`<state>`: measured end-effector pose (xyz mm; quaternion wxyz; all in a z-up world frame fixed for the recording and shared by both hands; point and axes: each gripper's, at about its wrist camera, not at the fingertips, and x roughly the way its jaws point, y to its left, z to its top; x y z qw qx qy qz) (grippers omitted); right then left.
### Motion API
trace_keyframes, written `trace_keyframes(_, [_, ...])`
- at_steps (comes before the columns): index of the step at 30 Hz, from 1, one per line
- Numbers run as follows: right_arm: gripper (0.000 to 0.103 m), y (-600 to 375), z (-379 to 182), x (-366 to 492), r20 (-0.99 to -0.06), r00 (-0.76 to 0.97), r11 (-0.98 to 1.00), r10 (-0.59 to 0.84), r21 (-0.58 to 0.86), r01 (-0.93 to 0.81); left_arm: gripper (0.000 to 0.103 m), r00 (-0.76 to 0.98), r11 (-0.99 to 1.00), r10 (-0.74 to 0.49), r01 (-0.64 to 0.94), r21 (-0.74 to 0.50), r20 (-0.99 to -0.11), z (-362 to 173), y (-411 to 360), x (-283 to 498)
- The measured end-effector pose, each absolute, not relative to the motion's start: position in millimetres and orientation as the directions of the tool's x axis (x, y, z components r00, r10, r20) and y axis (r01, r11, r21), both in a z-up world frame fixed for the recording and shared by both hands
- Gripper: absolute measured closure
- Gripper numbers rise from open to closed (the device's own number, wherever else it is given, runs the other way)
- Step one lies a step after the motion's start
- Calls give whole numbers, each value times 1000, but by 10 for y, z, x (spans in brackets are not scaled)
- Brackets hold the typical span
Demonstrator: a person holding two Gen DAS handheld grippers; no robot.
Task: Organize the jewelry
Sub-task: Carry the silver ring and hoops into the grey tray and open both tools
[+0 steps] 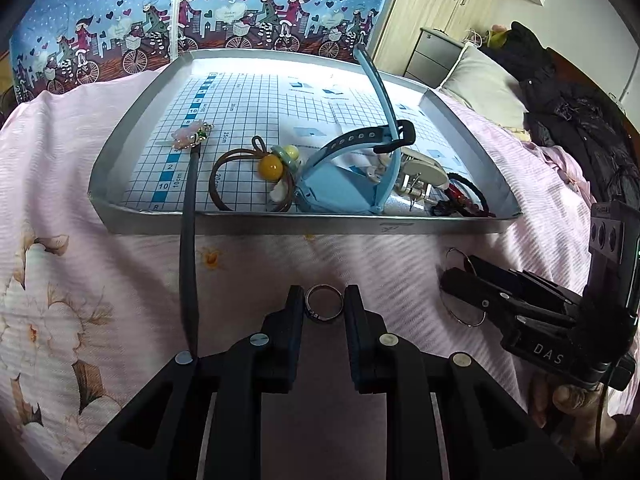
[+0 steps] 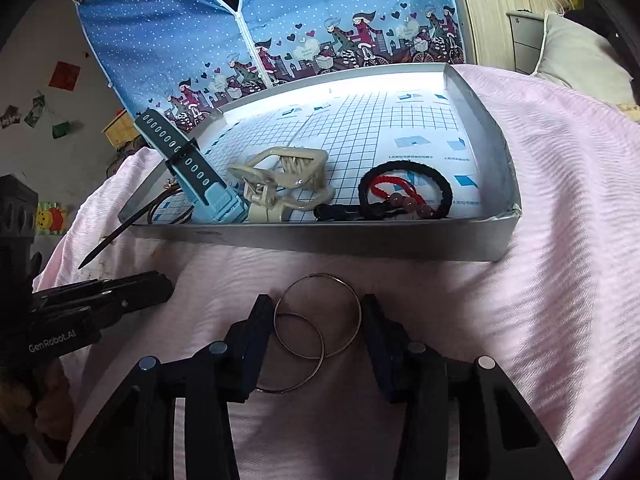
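A small silver ring point(image 1: 315, 314) lies on the pink bedspread, and my left gripper point(image 1: 324, 308) is shut on it, a finger against each side. Linked silver hoops point(image 2: 320, 276) rest on the bedspread in front of the tray; my right gripper point(image 2: 318, 320) is shut on the largest one. Just beyond stands the grey tray point(image 1: 248, 224) with a gridded floor. It holds a blue watch point(image 1: 340, 184), a brown hair tie with yellow beads point(image 1: 269, 168), a pink flower hair stick point(image 1: 191, 138), a beige claw clip point(image 2: 280, 184) and a black hair tie with red cord point(image 2: 404, 192).
The hair stick's dark shaft point(image 1: 188, 260) pokes out over the tray's front rim beside my left gripper. A blue printed fabric cover point(image 2: 280, 20) rises behind the tray. A pillow point(image 1: 484, 84) and dark clothes point(image 1: 572, 120) lie at the right. A person's hand point(image 1: 568, 400) holds the right gripper.
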<state>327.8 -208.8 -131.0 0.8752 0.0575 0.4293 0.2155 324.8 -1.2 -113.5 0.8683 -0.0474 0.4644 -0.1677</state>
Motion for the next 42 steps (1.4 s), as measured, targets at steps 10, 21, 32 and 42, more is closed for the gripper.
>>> trace_keyframes(10, [61, -2096, -988, 3116, -652, 592, 878, 474, 293, -379, 86, 594, 934, -352, 269, -234, -723, -817, 19, 3199])
trace_keyframes(21, [61, -2062, -366, 3190, -531, 676, 858, 512, 273, -435, 86, 681, 942, -327, 179, -284, -655, -500, 306, 3580])
trace_keyframes(32, [60, -2188, -676, 3795, -589, 670, 891, 452, 326, -314, 86, 644, 955, -293, 165, -246, -707, -791, 341, 3881])
trace_keyframes(42, [46, -2499, -824, 3788, -620, 664, 899, 419, 386, -207, 39, 685, 939, -331, 168, -301, -649, -714, 413, 3788])
